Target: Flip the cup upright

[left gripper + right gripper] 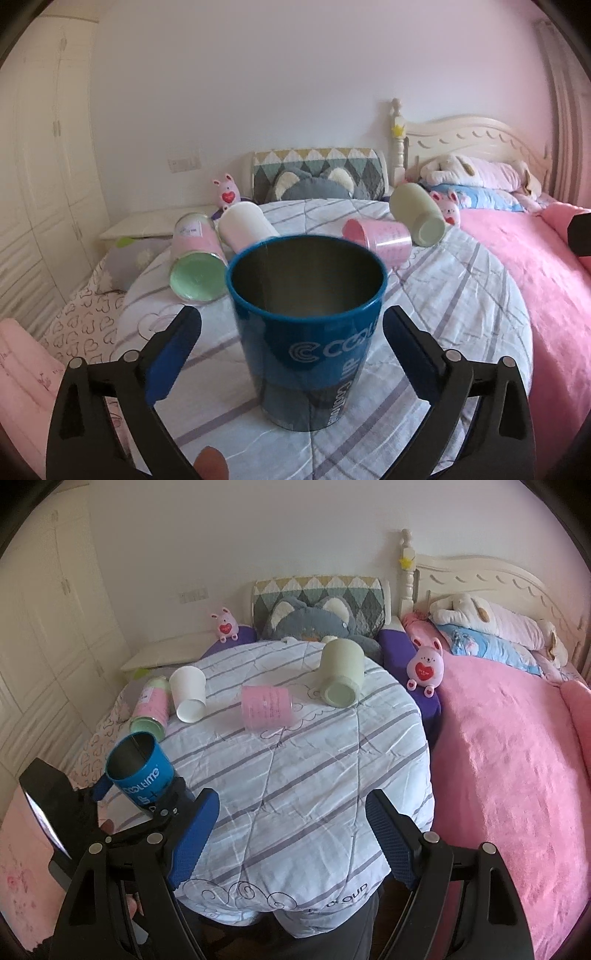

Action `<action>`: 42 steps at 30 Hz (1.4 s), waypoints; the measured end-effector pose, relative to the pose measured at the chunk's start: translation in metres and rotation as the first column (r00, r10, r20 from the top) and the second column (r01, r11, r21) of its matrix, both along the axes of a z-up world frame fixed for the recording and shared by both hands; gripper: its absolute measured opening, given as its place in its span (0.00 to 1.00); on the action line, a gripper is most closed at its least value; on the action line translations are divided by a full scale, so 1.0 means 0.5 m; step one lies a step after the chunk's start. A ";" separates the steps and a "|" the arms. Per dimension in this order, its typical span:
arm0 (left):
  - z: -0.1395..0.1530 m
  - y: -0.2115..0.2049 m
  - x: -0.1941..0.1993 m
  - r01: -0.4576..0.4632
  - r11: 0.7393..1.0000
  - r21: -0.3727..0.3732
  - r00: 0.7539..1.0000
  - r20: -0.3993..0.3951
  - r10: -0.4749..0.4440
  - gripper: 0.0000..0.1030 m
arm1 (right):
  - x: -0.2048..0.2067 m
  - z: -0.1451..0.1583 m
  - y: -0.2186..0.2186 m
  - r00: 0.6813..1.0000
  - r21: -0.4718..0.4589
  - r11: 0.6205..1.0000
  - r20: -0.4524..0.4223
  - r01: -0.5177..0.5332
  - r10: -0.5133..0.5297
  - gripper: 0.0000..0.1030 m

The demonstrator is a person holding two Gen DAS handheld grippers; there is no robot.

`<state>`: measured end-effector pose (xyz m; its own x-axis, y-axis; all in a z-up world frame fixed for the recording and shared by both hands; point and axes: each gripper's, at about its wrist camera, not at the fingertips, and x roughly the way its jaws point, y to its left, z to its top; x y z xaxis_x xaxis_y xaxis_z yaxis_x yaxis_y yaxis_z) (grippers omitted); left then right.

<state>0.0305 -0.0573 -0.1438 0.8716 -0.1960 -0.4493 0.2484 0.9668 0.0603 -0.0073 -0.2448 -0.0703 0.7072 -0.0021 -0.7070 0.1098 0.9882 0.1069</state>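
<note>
The blue cylindrical metal-lined cup [308,332] stands mouth-up at centre frame on the striped quilted surface [461,314]. The left tool [291,347] straddles it with jaws spread, pads apparently clear of the wall. The right tool [291,834] hangs open and empty. Risk: the soft, wrinkled quilt may tip the cup if a pad brushes it during withdrawal.

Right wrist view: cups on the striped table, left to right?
blue cup → pink-and-green cup → white cup → pink cup → sage cup. Only the blue cup stands upright; the others lie on their sides.
</note>
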 end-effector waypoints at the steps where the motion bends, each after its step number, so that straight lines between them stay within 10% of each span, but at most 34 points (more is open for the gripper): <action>1: 0.008 0.002 -0.002 -0.001 1.000 0.003 1.000 -0.010 0.001 0.99 | -0.003 0.003 0.000 1.000 0.002 1.000 0.006 0.003 -0.003 0.80; 16: 0.213 0.102 -0.073 -0.081 0.997 -0.011 0.954 -0.292 0.074 1.00 | -0.050 0.064 0.038 0.992 -0.030 1.000 0.129 -0.008 0.012 0.80; 42: 0.229 0.139 -0.141 -0.141 0.990 0.033 0.943 -0.302 0.144 1.00 | -0.092 0.085 0.106 0.982 -0.057 0.994 0.161 -0.089 0.097 0.80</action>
<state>-0.0401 0.0124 -0.0291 0.7129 -0.0734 -0.6975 0.1164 0.9931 0.0145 -0.0532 -0.1919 -0.0279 0.8117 0.0369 -0.5828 0.0025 0.9978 0.0667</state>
